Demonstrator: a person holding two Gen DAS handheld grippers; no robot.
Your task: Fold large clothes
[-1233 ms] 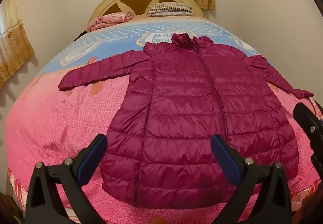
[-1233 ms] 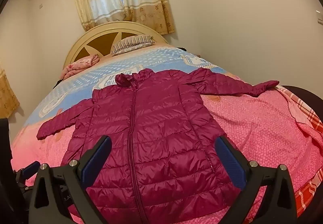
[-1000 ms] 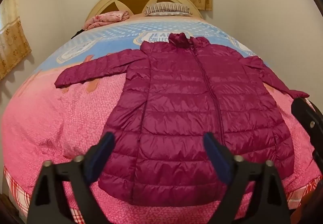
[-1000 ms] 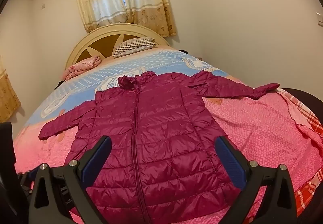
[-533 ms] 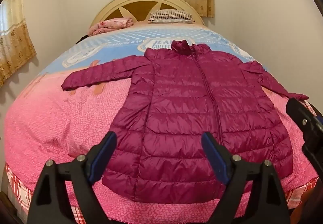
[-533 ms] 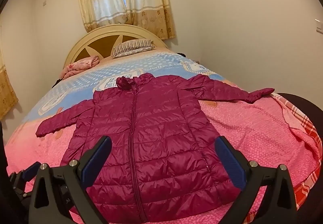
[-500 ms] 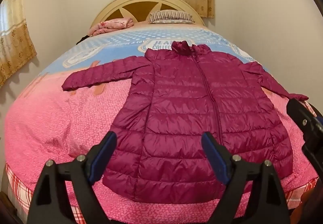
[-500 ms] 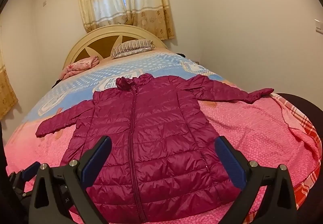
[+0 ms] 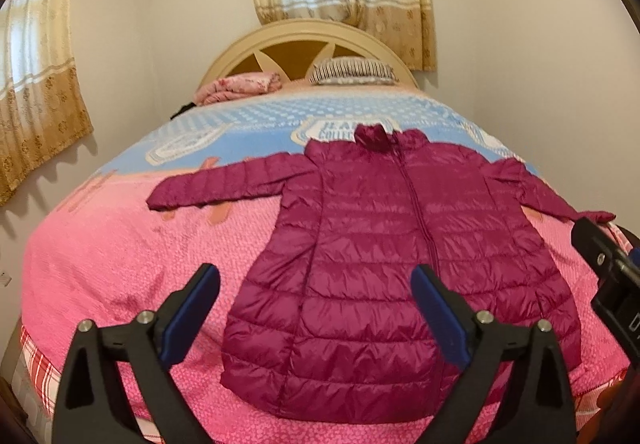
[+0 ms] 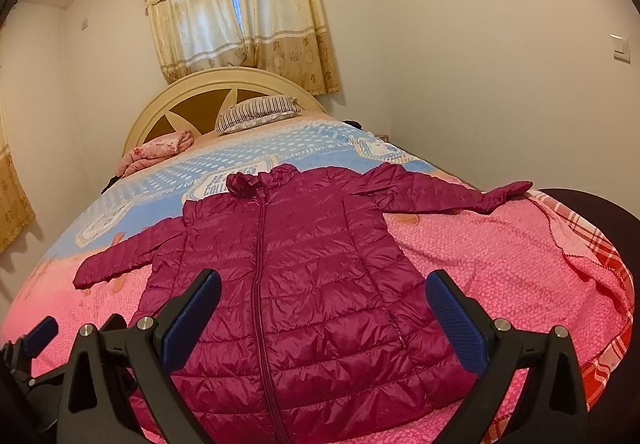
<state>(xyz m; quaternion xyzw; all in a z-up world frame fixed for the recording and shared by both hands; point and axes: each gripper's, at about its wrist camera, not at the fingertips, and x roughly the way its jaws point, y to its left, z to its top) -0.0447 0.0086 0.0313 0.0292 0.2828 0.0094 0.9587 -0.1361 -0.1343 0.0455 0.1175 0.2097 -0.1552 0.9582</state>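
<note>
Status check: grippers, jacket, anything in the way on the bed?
Left gripper opening, nothing between jaws; right gripper open, empty. Magenta puffer jacket flat on bedspread, zipped, sleeves spread, unfolded. Nothing on it; pillow far off at headboard.

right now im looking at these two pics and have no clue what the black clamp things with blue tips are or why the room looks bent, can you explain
There is no robot here. A person holds a two-finger gripper in each hand, and each gripper carries a wide-angle camera looking forward along its fingers. That lens bends the room.

One picture is from the left gripper, the other from the right gripper. The blue tips are the pads that would pinch fabric. Each gripper's edge also shows in the other's picture.

Ahead is a bed with a pink and blue cover. A magenta puffer jacket lies flat on it, zipped, both sleeves spread out. Near the headboard sit a striped pillow and a folded pink blanket.

Nothing is held. The left jaws are opening, the right stand wide, and both hover near the jacket's hem without touching it.
</note>
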